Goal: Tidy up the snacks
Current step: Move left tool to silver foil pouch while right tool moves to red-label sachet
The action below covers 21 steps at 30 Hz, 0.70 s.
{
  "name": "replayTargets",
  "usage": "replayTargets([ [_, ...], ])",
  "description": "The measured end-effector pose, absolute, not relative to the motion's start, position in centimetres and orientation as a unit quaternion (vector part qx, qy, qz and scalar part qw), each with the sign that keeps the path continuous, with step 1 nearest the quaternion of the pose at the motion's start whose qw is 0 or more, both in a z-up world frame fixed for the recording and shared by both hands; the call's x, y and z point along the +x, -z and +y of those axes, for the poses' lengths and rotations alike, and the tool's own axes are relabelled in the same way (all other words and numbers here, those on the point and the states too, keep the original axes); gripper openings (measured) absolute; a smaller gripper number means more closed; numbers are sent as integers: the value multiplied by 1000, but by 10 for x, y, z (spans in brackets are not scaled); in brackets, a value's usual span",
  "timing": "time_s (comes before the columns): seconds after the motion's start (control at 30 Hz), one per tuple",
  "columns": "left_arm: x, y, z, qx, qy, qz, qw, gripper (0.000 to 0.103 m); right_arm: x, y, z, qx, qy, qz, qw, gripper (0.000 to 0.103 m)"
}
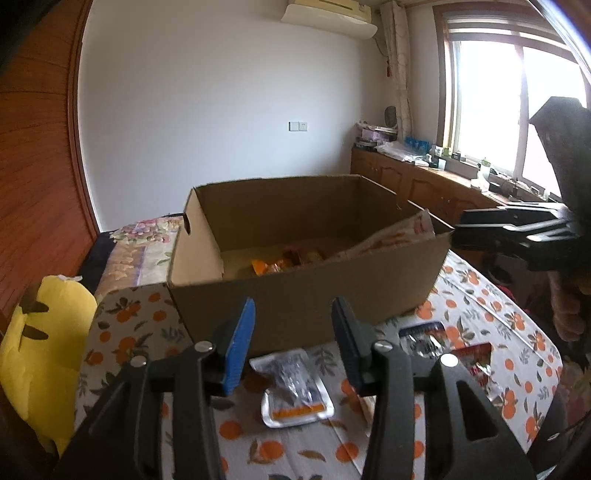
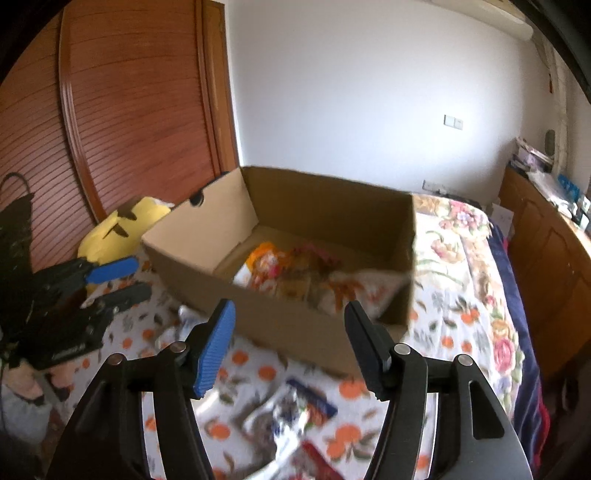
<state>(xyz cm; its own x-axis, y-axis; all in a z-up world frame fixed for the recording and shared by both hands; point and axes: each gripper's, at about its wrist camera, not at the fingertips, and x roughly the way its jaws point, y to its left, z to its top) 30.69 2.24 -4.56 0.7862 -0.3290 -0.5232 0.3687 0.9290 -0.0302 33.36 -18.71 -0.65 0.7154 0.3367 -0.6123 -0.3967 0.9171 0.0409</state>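
Leftmost, in the left wrist view, a louvred wooden door [image 1: 37,155] curves along the frame edge, with a yellow plush toy [image 1: 44,354] below it beside the table. A tablecloth printed with oranges [image 1: 125,325] covers the table; a floral bedspread [image 1: 136,240] lies beyond it. The left gripper [image 1: 291,343] hovers above the cloth, jaws parted wide and holding nothing; between them lies a clear snack packet with an orange strip [image 1: 295,391]. Behind stands an open cardboard box [image 1: 295,295] containing orange-wrapped snacks [image 1: 273,266] and a larger pale bag [image 1: 399,236] leaning on its right wall. To the right, two more packets [image 1: 428,339] rest on the cloth just beside the box. A white wall carries an air conditioner [image 1: 328,14]; wooden cabinets [image 1: 417,184] run beneath a bright window [image 1: 517,107]. The right gripper [image 2: 291,343], jaws likewise wide apart and empty, faces the box's near corner.
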Motion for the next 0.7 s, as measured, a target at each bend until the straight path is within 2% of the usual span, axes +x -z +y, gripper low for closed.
replayTargets([
  [0.23,302,73,16,35,181,308,933,50,295,43,-210,-38,-184,354,916,75],
  [0.7,320,116,11,35,169,372,912,51,274,107,-237,-3,-163,401,901,77],
])
